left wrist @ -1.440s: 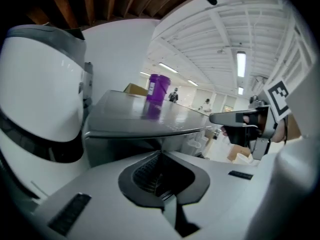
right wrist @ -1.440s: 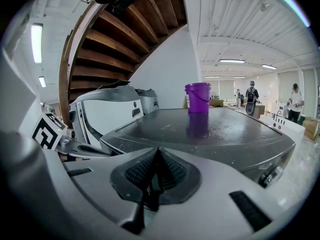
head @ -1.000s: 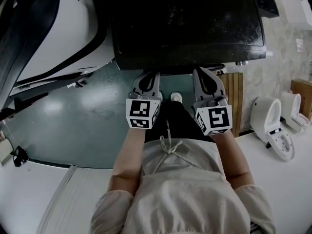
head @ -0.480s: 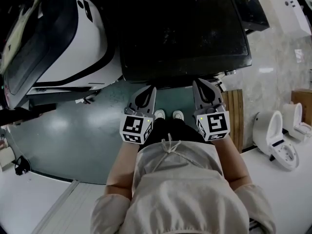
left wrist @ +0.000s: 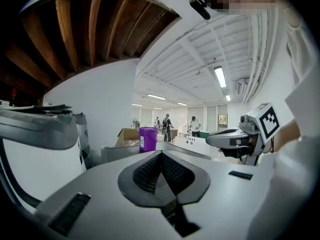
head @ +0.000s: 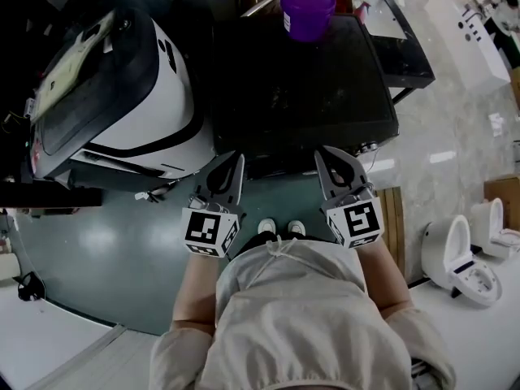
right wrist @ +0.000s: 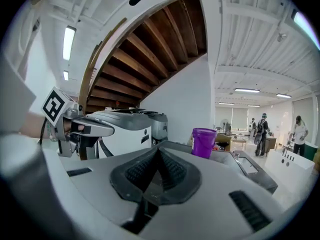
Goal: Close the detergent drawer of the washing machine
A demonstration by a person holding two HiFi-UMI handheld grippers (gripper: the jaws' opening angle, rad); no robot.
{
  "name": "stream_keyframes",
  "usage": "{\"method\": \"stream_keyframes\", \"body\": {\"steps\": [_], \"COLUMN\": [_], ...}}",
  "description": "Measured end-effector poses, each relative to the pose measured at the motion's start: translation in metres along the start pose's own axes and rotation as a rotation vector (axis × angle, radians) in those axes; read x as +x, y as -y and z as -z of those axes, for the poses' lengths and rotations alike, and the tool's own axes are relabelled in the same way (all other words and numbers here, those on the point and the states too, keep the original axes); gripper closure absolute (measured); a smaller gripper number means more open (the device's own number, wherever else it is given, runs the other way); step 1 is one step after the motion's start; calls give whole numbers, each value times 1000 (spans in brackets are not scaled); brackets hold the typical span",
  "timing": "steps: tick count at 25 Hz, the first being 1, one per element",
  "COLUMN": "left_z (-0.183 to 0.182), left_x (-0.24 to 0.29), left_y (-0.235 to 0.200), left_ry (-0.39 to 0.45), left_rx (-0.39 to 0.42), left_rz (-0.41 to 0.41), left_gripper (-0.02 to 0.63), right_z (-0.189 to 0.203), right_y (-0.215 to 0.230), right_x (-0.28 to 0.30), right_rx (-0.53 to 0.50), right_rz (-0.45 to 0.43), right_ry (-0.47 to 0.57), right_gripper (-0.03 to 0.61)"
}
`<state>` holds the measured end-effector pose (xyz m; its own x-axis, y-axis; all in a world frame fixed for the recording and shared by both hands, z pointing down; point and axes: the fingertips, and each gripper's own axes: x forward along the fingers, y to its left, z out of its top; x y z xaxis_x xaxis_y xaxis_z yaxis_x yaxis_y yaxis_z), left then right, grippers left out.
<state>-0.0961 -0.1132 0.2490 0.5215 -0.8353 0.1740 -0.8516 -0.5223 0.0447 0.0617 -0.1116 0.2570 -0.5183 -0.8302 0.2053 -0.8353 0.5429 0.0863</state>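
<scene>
both tools are held side by side, apart, in front of the person. left tool point(head: 236, 159): jaws together, nothing between them. right tool point(head: 322, 153): jaws together, nothing gripped. each carries a marker cube point(head: 205, 230) with black-and-white squares and no lettering. the dark-topped machine point(head: 301, 88) stands just ahead of the tips; its detergent drawer cannot be made out. a purple bucket point(head: 307, 8) stands on its far edge, white label illegible. a white machine point(head: 154, 96) stands left.
</scene>
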Motion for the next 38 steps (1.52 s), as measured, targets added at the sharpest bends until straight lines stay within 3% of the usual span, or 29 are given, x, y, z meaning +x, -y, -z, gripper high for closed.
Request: {"method": "stream_keyframes", "body": {"steps": [4, 10, 13, 27, 38], "left_z": [-36, -71, -71, -73, -72], "left_x": [-16, -33, -37, -44, -42], "left_y": [4, 16, 17, 8, 0], "left_ry": [57, 75, 76, 93, 68], "left_rx": [31, 58, 85, 37, 73], "left_rz": [3, 17, 18, -8, -34], "left_gripper": [597, 597, 597, 597, 597], "right_z": [-23, -44, -48, -57, -53], "right_y": [-5, -7, -8, -16, -10], "right_x": [-13, -26, -32, -32, -26], "right_rx": [-24, -41, -36, -35, -7], "right_rz": [-31, -66, -54, -50, -8], "right_ry": [48, 88, 110, 148, 149], "right_gripper": [572, 574, 574, 577, 577]}}
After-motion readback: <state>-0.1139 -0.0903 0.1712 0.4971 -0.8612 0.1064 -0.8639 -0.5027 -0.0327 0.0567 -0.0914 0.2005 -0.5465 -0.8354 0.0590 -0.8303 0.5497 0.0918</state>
